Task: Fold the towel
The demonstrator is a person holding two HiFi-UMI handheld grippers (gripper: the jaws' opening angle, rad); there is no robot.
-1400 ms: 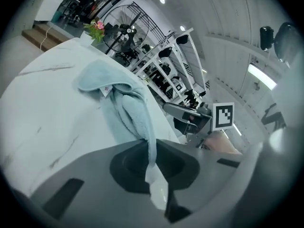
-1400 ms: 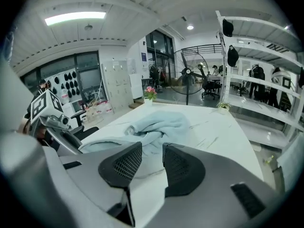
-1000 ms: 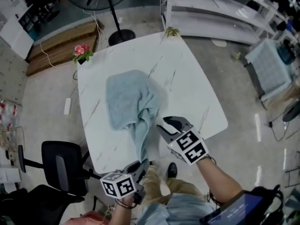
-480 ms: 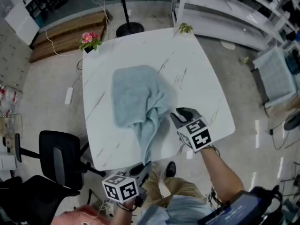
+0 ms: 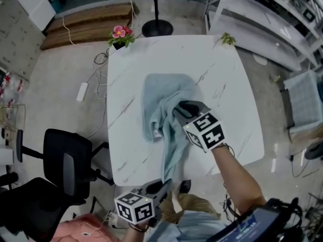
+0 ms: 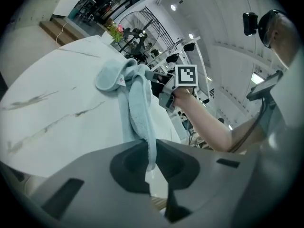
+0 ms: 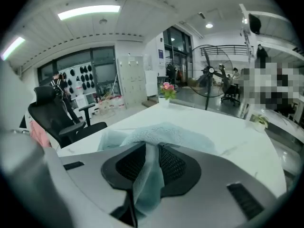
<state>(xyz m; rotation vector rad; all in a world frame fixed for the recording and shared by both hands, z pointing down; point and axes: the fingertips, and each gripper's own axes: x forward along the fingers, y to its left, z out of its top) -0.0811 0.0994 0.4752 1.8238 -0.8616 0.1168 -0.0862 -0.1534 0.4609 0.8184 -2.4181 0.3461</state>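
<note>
The light blue terry towel (image 5: 160, 92) is lying bunched in the middle of the white marble-patterned square table (image 5: 227, 79), at the centre of the head view. One long tail of it is trailing down toward the table's lower edge. The left gripper (image 6: 150, 158), at the bottom of the head view, is pinching the end of that tail at the table's lower edge, its jaws pressed tight on the cloth. The right gripper (image 5: 184, 109), in mid-frame, is sitting on the towel's right side. Its jaws have just been closing and are gripping a raised fold of the towel between their ribbed pads. A black office chair (image 5: 65, 163) is standing at lower left. A pot of pink flowers (image 5: 120, 33) is sitting at the table's upper left corner.
</note>
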